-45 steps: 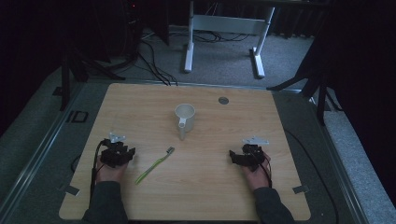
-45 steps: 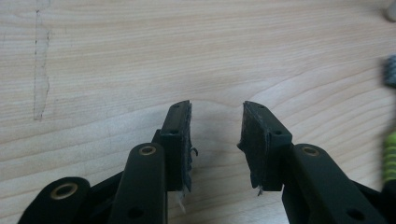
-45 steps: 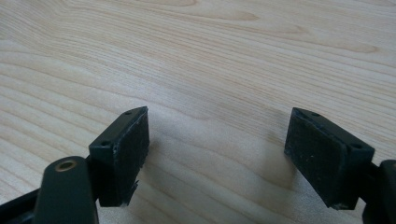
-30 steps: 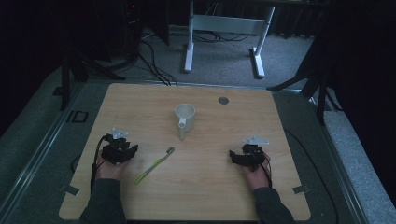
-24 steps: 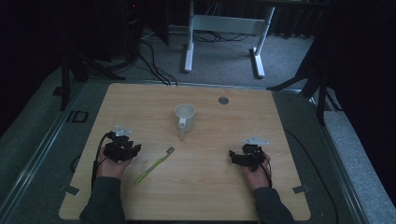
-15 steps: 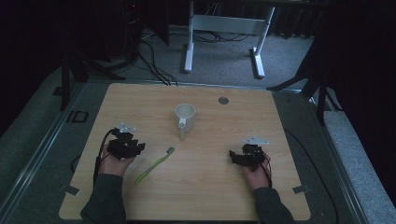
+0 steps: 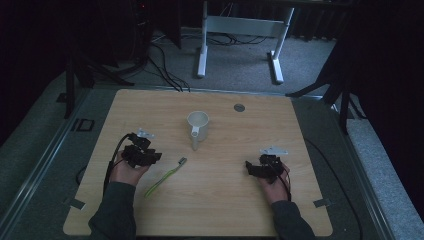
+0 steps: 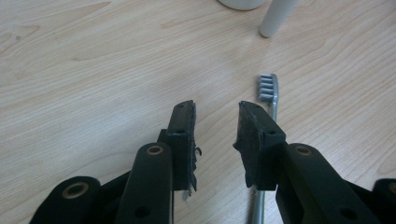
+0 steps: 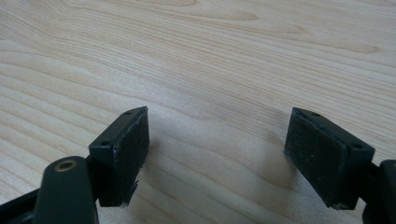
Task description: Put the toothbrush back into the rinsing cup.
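A green toothbrush [image 7: 164, 178] with a grey head [image 8: 267, 87] lies slanted on the wooden table [image 7: 225, 200], left of the middle. My left gripper [image 7: 156, 156] sits just left of the brush head. In the left gripper view, this gripper [image 8: 215, 109] is open by a narrow gap with nothing between its jaws, and the brush handle runs under the right jaw. A white mug [image 7: 198, 122] stands upright behind the brush, its handle [image 8: 278, 18] turned toward the person. My right gripper [image 7: 248, 167] rests at the right, and in its own view [image 9: 217, 116] it is wide open over bare wood.
A small grey round disc [image 7: 239, 107] is set in the table near its far edge. Tape strips [image 7: 321, 203] mark the near corners. White stand legs [image 7: 202, 45] and cables [image 7: 160, 65] lie on the floor beyond the table.
My left gripper has slid to the right and slightly away from the person, closing in on the toothbrush head. The right gripper, mug and toothbrush have stayed put.
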Demonstrator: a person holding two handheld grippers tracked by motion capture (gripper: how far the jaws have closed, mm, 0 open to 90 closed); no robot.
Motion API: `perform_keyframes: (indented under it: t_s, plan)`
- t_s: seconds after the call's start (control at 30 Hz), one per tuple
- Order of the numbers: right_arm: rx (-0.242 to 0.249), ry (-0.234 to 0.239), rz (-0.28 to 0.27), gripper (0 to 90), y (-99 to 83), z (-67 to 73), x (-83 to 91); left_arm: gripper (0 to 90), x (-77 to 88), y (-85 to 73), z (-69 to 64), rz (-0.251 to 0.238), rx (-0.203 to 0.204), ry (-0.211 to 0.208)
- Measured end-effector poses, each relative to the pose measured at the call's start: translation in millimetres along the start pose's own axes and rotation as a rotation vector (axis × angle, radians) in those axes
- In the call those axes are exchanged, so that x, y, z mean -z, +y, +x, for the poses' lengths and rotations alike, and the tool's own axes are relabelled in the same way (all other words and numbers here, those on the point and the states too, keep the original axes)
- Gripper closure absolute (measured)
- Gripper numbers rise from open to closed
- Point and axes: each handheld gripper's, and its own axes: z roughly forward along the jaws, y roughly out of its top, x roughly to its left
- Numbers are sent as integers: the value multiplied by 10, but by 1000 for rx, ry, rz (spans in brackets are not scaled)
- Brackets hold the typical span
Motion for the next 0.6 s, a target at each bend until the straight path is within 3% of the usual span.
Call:
perform_keyframes:
  t_s: [0.17, 0.6]
  plan:
    - [0, 0, 0, 216, 0, 0, 0, 656, -17, 66, -63, 21, -7, -4]
    - [1, 0, 0, 216, 0, -1, 0, 696, -124, 198, -220, 141, -59, -21]
